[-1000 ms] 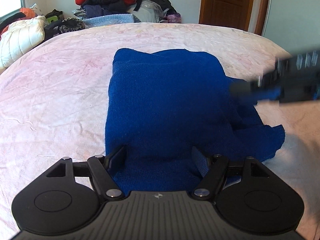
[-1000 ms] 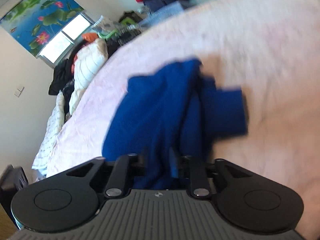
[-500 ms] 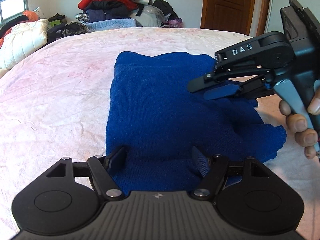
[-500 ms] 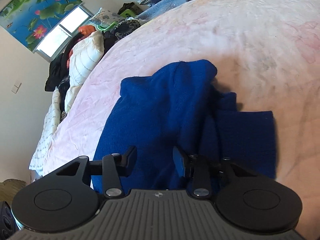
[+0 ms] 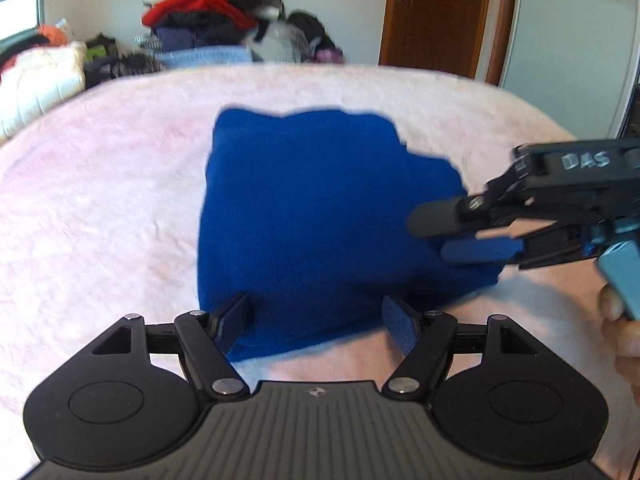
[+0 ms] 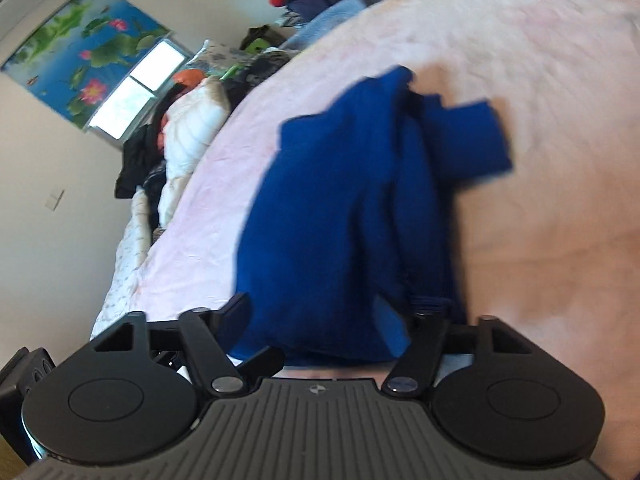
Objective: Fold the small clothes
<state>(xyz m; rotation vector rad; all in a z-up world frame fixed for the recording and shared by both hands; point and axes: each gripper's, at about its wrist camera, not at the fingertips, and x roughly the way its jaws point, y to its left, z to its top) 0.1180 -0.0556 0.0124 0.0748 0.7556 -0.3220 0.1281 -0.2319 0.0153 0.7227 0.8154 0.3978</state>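
The blue knit garment (image 5: 320, 216) lies folded on the pink bed cover (image 5: 100, 200), its long axis running away from the left claw (image 5: 316, 320) toward the far edge of the bed. Its near hem sits between the left claw's fingers (image 5: 234, 318), which stand well apart on either side of the cloth without pressing it. To the right of that claw, a looser flap bulges out from the folded body. There the right claw (image 5: 452, 236) comes in from the right edge, its two fingers parted one above the other at the garment's right border; its jaws have just been opening. Seen from the right wrist, the garment (image 6: 340, 208) stretches ahead of the right claw (image 6: 316, 320), a sleeve end (image 6: 476, 140) sticking out to the right, and cloth lies between the spread fingers, not squeezed by them. A hand (image 5: 624, 328) grips the right claw's handle.
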